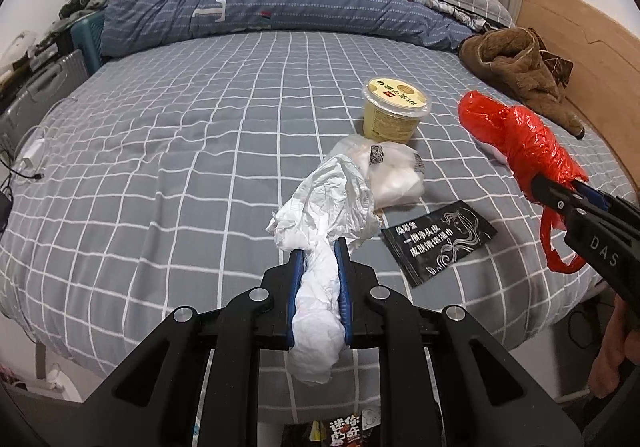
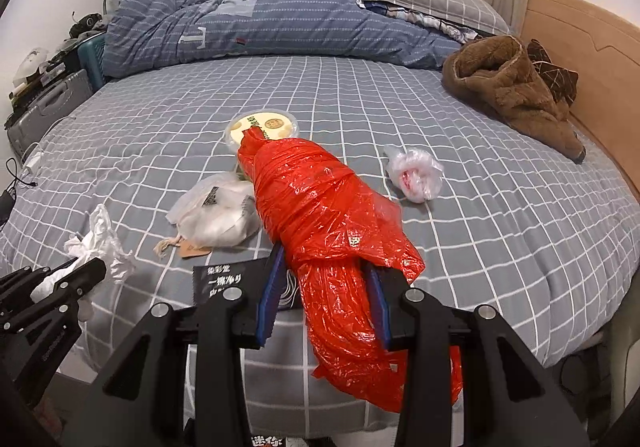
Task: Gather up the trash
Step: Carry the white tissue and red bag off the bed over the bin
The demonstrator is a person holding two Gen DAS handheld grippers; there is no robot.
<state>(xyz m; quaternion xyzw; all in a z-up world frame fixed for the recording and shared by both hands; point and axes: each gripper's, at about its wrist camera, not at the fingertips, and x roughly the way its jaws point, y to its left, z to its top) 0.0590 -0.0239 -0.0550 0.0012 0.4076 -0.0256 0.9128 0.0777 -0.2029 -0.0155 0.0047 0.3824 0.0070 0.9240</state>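
My left gripper [image 1: 319, 249] is shut on a crumpled white tissue [image 1: 326, 207] and holds it above the bed's near edge; it also shows in the right wrist view [image 2: 96, 243]. My right gripper [image 2: 326, 265] is shut on a rolled red plastic bag [image 2: 320, 199], also seen in the left wrist view [image 1: 516, 139]. On the grey checked bed lie a yellow lidded cup [image 1: 394, 109], a white pouch [image 1: 396, 171], a black sachet [image 1: 438, 241] and a clear crumpled bag [image 2: 416, 173].
A blue duvet [image 1: 256, 3] and pillows lie at the far side. A brown fleece garment [image 2: 516, 87] lies by the wooden headboard [image 2: 600, 59] on the right. A suitcase [image 1: 40, 95] and clutter stand left of the bed. A snack packet [image 1: 344, 429] lies below the bed edge.
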